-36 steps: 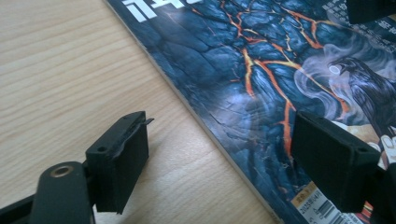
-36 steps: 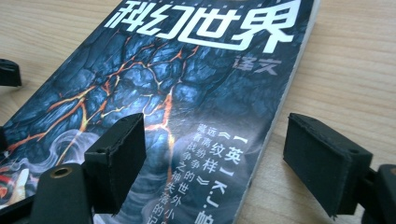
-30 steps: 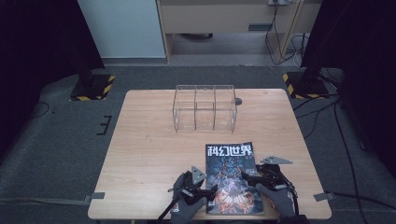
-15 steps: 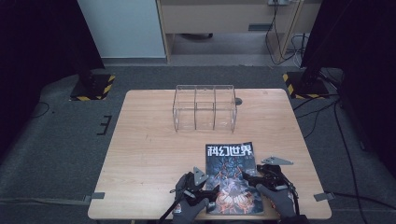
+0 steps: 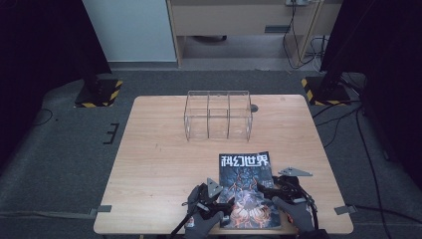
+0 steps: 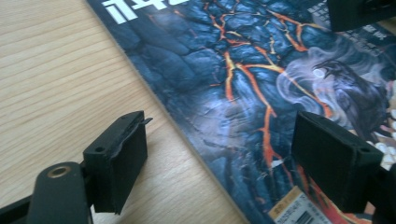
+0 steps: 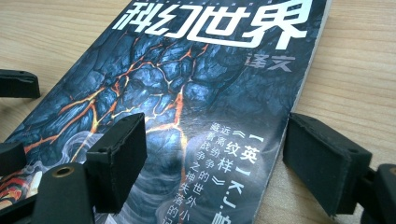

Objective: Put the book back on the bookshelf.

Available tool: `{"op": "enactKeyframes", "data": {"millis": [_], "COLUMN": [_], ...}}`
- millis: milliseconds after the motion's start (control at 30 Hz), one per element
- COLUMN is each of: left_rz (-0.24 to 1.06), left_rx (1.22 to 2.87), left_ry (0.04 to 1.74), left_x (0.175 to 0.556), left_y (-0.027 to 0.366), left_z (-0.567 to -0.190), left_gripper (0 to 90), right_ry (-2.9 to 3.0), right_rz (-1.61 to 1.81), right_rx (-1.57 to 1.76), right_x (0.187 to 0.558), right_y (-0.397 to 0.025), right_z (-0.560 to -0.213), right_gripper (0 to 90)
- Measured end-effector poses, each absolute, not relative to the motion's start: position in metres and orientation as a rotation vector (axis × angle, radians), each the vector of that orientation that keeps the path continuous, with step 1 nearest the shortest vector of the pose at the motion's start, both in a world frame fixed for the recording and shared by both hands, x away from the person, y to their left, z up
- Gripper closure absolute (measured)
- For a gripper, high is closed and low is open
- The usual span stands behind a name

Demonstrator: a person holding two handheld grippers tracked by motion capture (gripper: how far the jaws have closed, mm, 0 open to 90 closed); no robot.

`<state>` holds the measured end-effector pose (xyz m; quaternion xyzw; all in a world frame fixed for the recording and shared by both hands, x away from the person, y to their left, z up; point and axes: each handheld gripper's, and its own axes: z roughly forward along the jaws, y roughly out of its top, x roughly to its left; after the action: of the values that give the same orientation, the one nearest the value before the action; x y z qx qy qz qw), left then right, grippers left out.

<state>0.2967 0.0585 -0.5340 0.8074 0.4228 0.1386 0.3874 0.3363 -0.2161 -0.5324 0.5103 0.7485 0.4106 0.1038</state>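
Pale wood grain runs across the table (image 5: 164, 164), and on it, toward six o'clock near the person's edge, a magazine (image 5: 247, 186) lies flat with its dark blue cover up, cracked through with orange lines like lava, white Chinese title characters along its far end. At twelve o'clock from it, well apart near the far side of the table, stands a clear plastic organizer (image 5: 218, 114) split into compartments, upright. The left gripper (image 5: 219, 201) sits at about seven o'clock of the magazine, held in a gloved hand (image 5: 201, 226) that comes up from the bottom edge; in the left gripper view its jaws stand wide apart, one over bare wood just beside the magazine's long edge, the other over the cover near a barcode sticker (image 6: 292, 207), and they grip nothing; whether they touch the surface I cannot tell. The right gripper (image 5: 266, 188) is at about five o'clock of the magazine, with a grey three-cornered plate (image 5: 294, 172) on top and the other gloved hand (image 5: 298, 214) behind it. In the right gripper view its jaws are also spread wide, straddling the magazine's other long edge, one jaw over the cover beside a column of white characters, one over the wood, closed on nothing. Beyond the table the floor is dark carpet (image 5: 74, 159), with two yellow-and-black striped stand bases (image 5: 99, 92) at ten and two o'clock.
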Motion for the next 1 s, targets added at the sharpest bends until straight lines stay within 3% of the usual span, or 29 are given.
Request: {"op": "enactKeyframes", "data": {"millis": [467, 1000], "left_rz": [0.338, 0.337], "left_rx": [2.064, 2.062], "left_ry": [1.052, 1.054], "left_x": [0.295, 0.294], "left_y": [0.047, 0.047], "left_z": [-0.534, -0.534], "left_gripper": [17.2, 17.2], "right_ry": [2.195, 2.122], "right_rz": [1.230, 1.399], "right_rx": [1.514, 1.572], "right_x": [0.336, 0.334], "right_y": [-0.216, -0.229], "right_z": [-0.533, -0.528], "right_gripper": [21.9, 31.6]}}
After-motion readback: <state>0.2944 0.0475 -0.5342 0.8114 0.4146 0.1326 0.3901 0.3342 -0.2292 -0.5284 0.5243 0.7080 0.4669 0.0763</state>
